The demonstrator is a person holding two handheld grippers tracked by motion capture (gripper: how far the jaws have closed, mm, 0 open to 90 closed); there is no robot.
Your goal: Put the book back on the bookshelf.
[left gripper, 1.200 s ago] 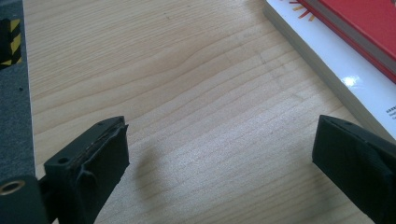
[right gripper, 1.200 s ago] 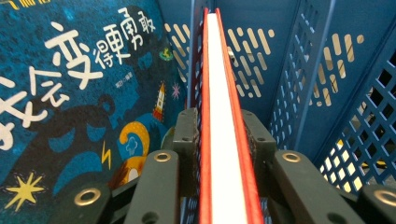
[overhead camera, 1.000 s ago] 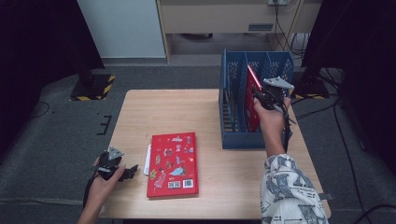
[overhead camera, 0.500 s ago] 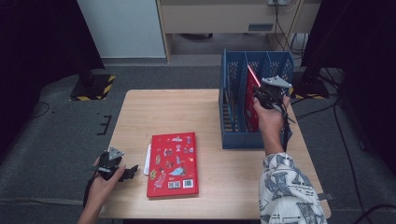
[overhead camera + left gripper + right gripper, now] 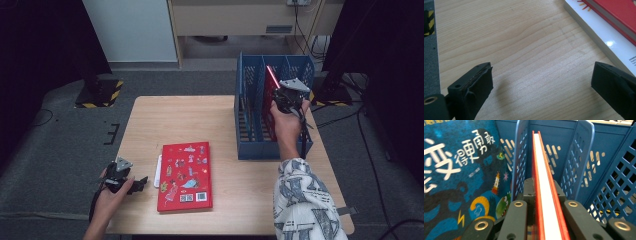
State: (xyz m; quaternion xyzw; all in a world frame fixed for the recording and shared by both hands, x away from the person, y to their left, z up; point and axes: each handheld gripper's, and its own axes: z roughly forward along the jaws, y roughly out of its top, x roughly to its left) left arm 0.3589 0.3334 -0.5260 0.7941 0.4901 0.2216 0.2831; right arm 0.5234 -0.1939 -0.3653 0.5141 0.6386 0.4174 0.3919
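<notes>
High view: right tongs (image 5: 288,95) upper right, clamped on red book (image 5: 270,84) upright inside blue rack (image 5: 250,125); left tongs (image 5: 131,183) apart, lower left. Two tongs, one rack.

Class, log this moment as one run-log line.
right gripper: shut on red book | in blue rack | left gripper: open, over table

Claw (image 5: 544,90) open, books (image 5: 604,27) nr.
</notes>
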